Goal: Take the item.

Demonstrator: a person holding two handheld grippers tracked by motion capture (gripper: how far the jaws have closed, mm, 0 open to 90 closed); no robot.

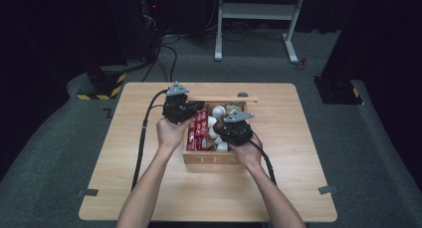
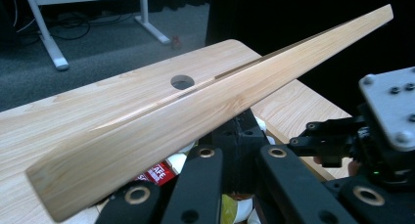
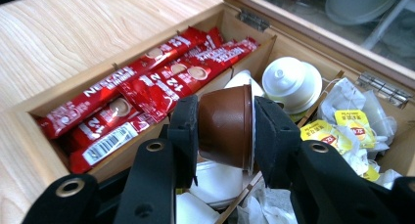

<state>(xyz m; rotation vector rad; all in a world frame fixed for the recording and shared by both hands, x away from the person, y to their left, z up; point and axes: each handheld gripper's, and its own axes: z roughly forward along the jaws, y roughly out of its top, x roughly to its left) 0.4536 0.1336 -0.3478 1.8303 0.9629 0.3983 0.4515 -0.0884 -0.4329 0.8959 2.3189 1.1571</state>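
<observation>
A wooden tea box point(image 1: 219, 159) stands open at mid-table, its lid point(image 2: 195, 121) raised. My right gripper point(image 3: 225, 126) is shut on a brown coffee capsule point(image 3: 227, 123), held just above the box's middle compartment; in the high view that gripper point(image 1: 222, 133) hovers over the box. Red coffee sachets point(image 3: 147, 87) fill the left compartment, white capsules point(image 3: 291, 82) the middle, and tea bags point(image 3: 355, 123) the right. My left gripper point(image 1: 185, 108) sits at the box's back left corner. Its jaws look closed together, with their tips against the lid's underside.
The box rests on a light wooden table point(image 1: 124, 188) with a round hole point(image 2: 182, 81) behind the lid. Beyond the table on the grey floor are a white desk frame point(image 1: 259, 11) and a yellow-and-black striped base point(image 1: 104, 86). Cables trail from both grippers.
</observation>
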